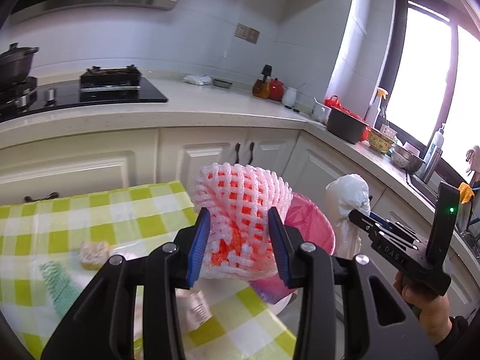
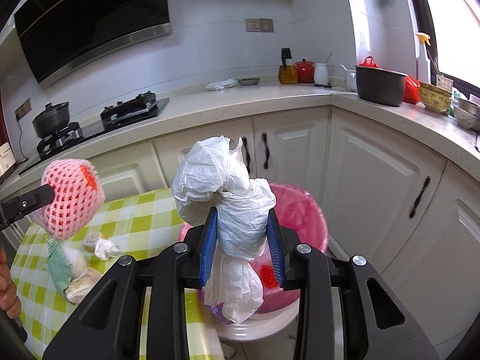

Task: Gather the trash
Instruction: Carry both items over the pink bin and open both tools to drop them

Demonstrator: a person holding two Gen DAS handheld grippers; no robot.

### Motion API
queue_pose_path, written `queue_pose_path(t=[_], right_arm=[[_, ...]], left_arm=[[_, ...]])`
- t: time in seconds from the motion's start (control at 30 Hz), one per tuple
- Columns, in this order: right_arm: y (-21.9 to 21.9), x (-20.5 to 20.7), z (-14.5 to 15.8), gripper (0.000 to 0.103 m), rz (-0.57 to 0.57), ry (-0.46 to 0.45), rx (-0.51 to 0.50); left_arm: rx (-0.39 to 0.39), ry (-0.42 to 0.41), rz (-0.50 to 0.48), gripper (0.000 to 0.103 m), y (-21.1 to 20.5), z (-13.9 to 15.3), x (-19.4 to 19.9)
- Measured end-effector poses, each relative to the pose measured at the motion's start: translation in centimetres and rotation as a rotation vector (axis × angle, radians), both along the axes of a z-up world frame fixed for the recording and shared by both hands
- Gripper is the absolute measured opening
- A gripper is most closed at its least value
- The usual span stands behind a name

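Observation:
My left gripper (image 1: pixel 238 219) is shut on a pink foam fruit net (image 1: pixel 240 207) with orange showing inside, held above the table edge; it also shows in the right wrist view (image 2: pixel 70 198). My right gripper (image 2: pixel 242 219) is shut on a crumpled white plastic bag (image 2: pixel 231 192), held over a pink-lined trash bin (image 2: pixel 303 210). The bag (image 1: pixel 348 201) and right gripper (image 1: pixel 360 219) also show in the left wrist view, right of the bin (image 1: pixel 312 228).
A table with a green checked cloth (image 2: pixel 135 219) holds more scraps: crumpled paper (image 2: pixel 103 247), a green mesh piece (image 2: pixel 60 267), a yellow sponge-like lump (image 1: pixel 93 255). White cabinets (image 2: pixel 375 186) and a cluttered countertop (image 2: pixel 240 102) stand behind.

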State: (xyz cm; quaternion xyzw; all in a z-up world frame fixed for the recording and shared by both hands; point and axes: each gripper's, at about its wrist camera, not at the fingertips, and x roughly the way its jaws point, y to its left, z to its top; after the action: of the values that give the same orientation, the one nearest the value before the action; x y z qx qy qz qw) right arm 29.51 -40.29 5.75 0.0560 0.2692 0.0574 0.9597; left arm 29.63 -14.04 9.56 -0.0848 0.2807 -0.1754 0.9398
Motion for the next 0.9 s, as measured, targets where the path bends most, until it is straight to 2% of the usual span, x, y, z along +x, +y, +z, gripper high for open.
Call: queue_pose_path(t=[0.3,0.5,0.6,0.7,0.8,0.9], right_arm=[[-2.9,4.1,-1.2,0.033,-0.016,0.028,0.045],[-3.3,6.3,-1.5,0.033,-0.016,0.030,0.023],[-4.0,7.1,-1.7,0.033,-0.025,0.033,0.034],[-4.6,7.5,-2.0,0.039,-0.037,0.033,0.039],[-5.1,7.8,-2.2,0.054,-0.047,0.035,0.045],[-5.6,7.8,-2.2,0.055,-0.060,0.031,0.042]], left_arm=[[0.006,0.043,-0.074,0.040,-6.6,-0.7,6.0],[0.004,0.076,-0.093,0.041,-8.9,-1.5,8.8],[0.008,0.091,-0.094,0.045,-9.8,-2.1,10.0],[0.010,0.113,-0.094,0.047,-10.3,-3.0,11.2],[0.009,0.132,-0.090,0.055,-10.6,-3.6,11.9],[0.015,0.141,-0.090,0.056,-10.8,-4.1,12.0]])
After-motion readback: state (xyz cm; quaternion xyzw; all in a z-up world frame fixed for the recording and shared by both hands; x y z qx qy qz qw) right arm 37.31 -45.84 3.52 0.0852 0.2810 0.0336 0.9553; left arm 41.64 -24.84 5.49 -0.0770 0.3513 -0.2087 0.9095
